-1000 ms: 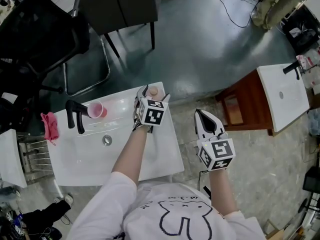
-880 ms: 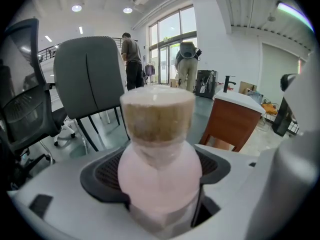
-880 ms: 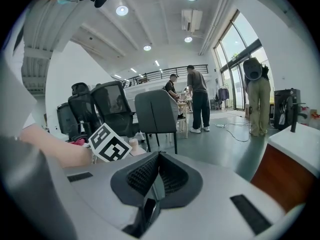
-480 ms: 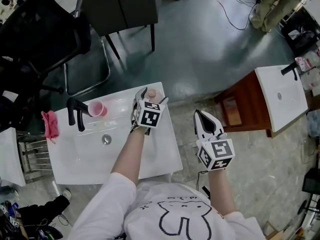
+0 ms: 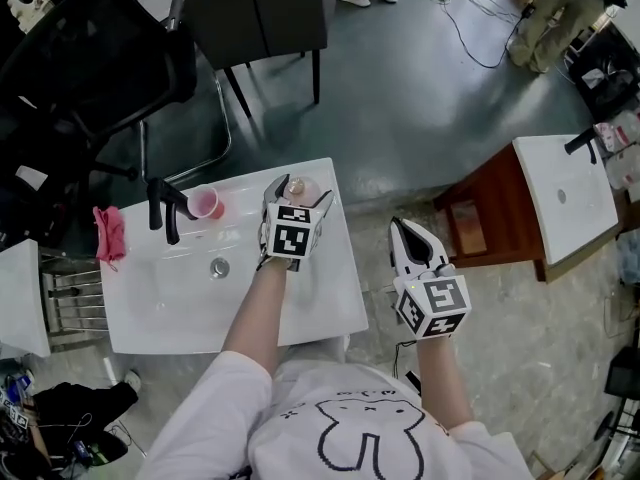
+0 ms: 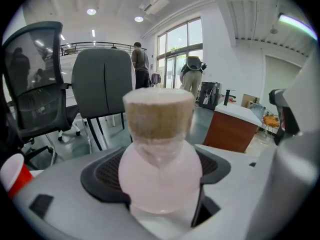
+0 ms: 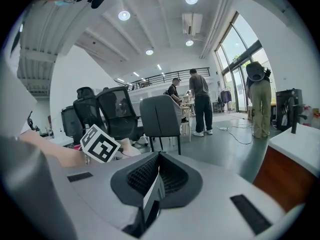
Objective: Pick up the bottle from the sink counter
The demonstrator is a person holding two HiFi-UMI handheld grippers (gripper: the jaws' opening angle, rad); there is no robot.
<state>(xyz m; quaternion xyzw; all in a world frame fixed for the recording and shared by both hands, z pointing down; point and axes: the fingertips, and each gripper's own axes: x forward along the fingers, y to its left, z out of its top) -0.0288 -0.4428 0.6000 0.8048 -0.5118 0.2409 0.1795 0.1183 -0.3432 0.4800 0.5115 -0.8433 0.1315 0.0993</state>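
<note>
Left gripper [image 5: 300, 192] shifted, clamped on bottle [image 6: 160, 166]

A pink cup [image 5: 206, 204] is seen just beside a black faucet [image 5: 164, 209], at its 3 o'clock, and a pink cloth [image 5: 109, 231] at its 9 o'clock. A grey chair [image 5: 262, 8] is placed at 12 o'clock.

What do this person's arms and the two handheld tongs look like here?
The left tongs and right tongs have white bodies, black ribbed pads and a white cube with black square markers each. The person wears a white short-sleeved T-shirt with a black rabbit outline.
</note>
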